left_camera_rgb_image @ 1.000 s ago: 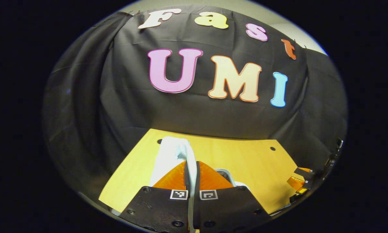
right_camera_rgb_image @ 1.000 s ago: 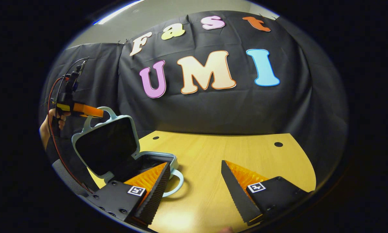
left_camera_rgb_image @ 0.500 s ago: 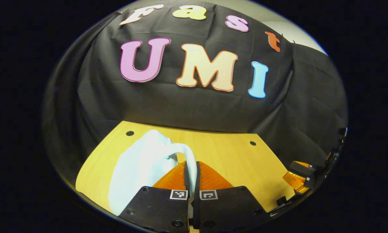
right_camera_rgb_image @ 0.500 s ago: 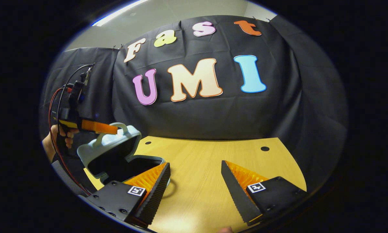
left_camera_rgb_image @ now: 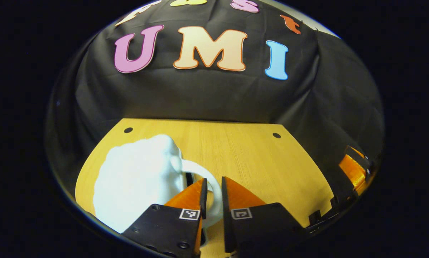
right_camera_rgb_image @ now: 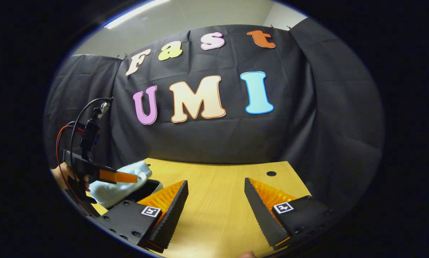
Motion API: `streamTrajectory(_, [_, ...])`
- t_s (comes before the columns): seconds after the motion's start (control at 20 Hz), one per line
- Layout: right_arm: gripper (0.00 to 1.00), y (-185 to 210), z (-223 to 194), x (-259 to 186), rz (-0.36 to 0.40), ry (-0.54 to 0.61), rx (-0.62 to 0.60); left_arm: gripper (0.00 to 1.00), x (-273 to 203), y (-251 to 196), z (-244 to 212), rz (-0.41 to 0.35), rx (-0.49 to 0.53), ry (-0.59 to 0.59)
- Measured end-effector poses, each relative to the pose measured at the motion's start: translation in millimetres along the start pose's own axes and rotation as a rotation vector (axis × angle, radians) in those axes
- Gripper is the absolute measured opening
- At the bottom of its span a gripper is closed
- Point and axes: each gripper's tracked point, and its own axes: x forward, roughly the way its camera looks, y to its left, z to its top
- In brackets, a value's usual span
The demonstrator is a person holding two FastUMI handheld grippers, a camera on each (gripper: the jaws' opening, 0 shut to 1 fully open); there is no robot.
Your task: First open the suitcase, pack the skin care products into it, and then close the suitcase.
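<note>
Yellow wooden table [left_camera_rgb_image: 243,150] with two dark holes; black cloth wall [right_camera_rgb_image: 214,136] behind.

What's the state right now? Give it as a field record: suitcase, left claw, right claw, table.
suitcase: pale blue suitcase, lid lowered nearly onto its base, narrow dark gap visible in right gripper view
left claw: left claw with suitcase handle between its fingers, small gap each side
right claw: right claw wide open, holding nothing, above the table
table: wooden table
</note>
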Motion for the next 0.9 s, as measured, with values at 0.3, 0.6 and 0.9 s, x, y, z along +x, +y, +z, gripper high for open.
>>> streamTrajectory(0.3, [0.98,-21,50,-12,-0.051,-0.119,-0.045,0.91,-47,-13,64,0.147,0.021,-0.293])
streamTrajectory(0.6, [0.94,7,112,-31,-0.109,-0.299,-0.086,0.93,-85,-19,96,0.107,0.065,-0.385])
streamTrajectory(0.9, [0.99,47,147,-63,-0.118,-0.412,-0.099,0.93,-113,-12,127,0.062,0.081,-0.477])
